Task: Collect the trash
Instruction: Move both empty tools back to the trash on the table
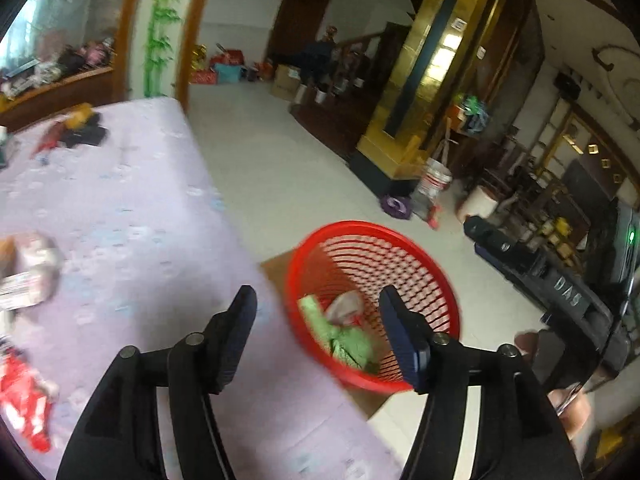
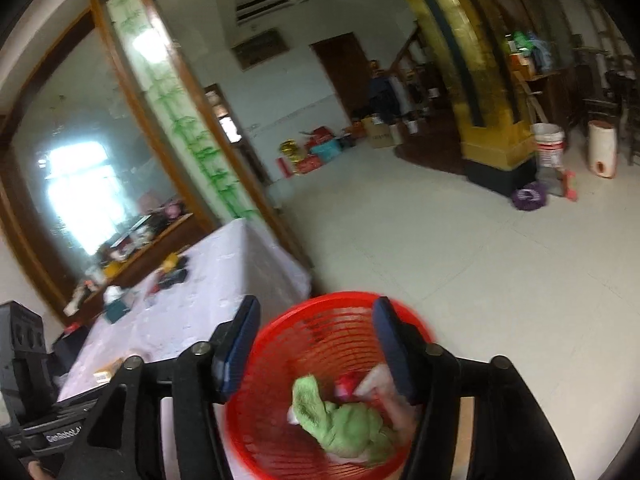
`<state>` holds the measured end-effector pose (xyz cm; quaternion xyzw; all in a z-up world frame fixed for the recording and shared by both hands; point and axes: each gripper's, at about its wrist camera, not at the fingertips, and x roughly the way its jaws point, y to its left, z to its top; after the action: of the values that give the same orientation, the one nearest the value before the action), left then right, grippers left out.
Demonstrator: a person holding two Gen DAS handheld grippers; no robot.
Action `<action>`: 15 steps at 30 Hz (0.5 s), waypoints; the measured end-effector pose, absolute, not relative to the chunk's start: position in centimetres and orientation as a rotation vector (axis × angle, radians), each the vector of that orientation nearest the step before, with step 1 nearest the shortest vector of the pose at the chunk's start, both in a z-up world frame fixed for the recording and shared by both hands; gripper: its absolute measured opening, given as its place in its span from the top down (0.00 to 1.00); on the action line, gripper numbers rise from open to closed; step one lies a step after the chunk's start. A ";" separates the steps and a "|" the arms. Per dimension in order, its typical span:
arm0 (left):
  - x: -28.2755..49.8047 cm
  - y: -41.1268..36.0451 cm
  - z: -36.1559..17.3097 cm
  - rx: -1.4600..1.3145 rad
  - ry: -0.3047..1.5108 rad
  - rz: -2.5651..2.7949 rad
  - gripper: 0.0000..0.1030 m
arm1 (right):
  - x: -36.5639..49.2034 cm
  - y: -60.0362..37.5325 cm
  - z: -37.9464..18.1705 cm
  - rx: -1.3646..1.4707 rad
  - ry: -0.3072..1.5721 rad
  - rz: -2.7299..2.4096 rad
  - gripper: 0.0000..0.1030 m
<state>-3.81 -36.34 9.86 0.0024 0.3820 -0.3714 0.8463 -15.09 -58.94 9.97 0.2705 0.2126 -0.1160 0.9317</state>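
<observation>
A red mesh basket (image 1: 400, 248) stands on the floor beside the table with the lilac cloth (image 1: 132, 208). It holds a crumpled green wrapper (image 1: 348, 340) and pale pinkish trash (image 1: 344, 306). My left gripper (image 1: 318, 304) is open and empty, over the table's edge and the basket's near rim. More trash lies on the table: a red wrapper (image 1: 24, 404) and a pale packet (image 1: 28, 276) at the left. My right gripper (image 2: 316, 314) is open and empty above the basket (image 2: 288, 344), with the green wrapper (image 2: 344, 420) below it.
Dark and yellow items (image 1: 80, 128) lie at the table's far end. A white tiled floor (image 1: 280, 160) stretches beyond. A gold pillar (image 1: 424, 92), white buckets (image 1: 434, 180) and a purple bag (image 1: 396, 206) stand at the right, with dark equipment (image 1: 560, 280) closer.
</observation>
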 end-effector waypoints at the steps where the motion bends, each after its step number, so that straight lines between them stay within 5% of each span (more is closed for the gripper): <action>1: -4.3 -35.5 9.9 0.010 0.796 -0.773 0.37 | -14.8 -58.5 10.0 0.556 0.435 -0.214 0.34; 15: -5.4 -15.6 8.3 -0.077 0.800 -0.494 0.36 | -4.8 -40.7 11.2 0.421 0.617 0.185 0.34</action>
<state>-5.41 -15.56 8.26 -0.0369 0.3855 -0.2380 0.8907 -4.84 -40.72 11.23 0.2052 0.3008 0.0901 0.9270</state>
